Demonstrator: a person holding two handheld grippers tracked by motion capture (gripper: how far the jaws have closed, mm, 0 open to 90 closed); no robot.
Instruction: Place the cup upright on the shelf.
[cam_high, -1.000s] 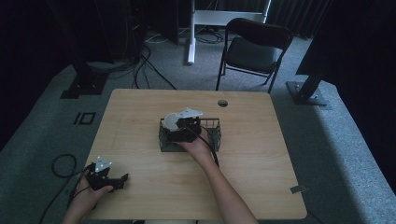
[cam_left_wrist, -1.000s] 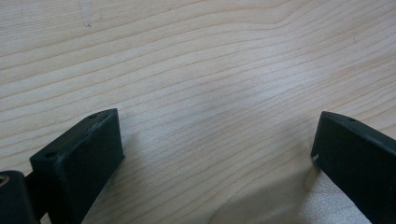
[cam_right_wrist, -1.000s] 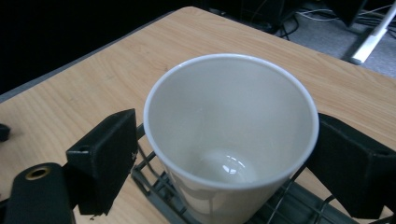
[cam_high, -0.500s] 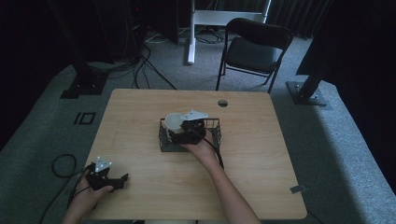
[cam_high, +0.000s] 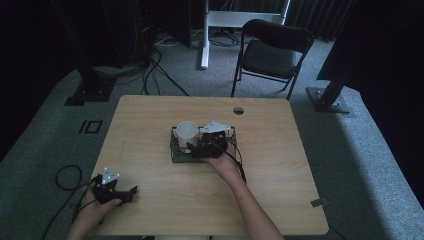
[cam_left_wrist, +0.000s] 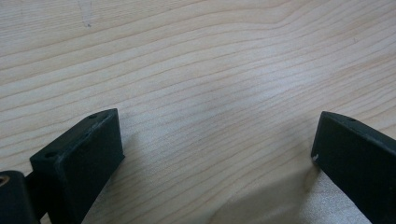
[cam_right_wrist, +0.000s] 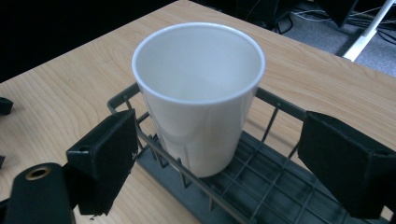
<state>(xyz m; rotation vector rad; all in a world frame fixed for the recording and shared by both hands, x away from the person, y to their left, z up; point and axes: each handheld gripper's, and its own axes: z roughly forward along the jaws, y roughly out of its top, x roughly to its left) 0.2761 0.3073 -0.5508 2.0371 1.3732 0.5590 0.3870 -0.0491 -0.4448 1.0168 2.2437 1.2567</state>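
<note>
**White cup standing in the wire basket, both grippers open**

The wooden table (cam_high: 150, 120) is the largest thing here, a light plank-grain top with a round cable hole (cam_high: 238, 110) near its far edge. Behind it on the grey carpet stands a black folding chair (cam_high: 270, 52), and dark stand bases and cables sit off to the left and right of the table.

Near the middle of the table sits a dark wire basket (cam_high: 174, 150), a low rectangular tray with a grid floor and barred walls. In the right gripper view its near rail (cam_right_wrist: 187, 175) runs across between the jaws.

Inside the basket, at its left end in the high view, stands the white cup (cam_high: 187, 133), upright, mouth open upward and empty. In the right gripper view the cup (cam_right_wrist: 201, 107) rests on the grid floor close to the near rail. No brand, label or writing can be read on the cup, the basket or the grippers.

The right gripper (cam_high: 200, 148) is over the right part of the basket, just beside the cup; its jaws stand wide apart on either side of the cup without touching it.

The left gripper (cam_high: 131, 192) rests near the table's front left corner, well apart from the basket. Its jaws are spread wide over bare wood, holding nothing.
</note>
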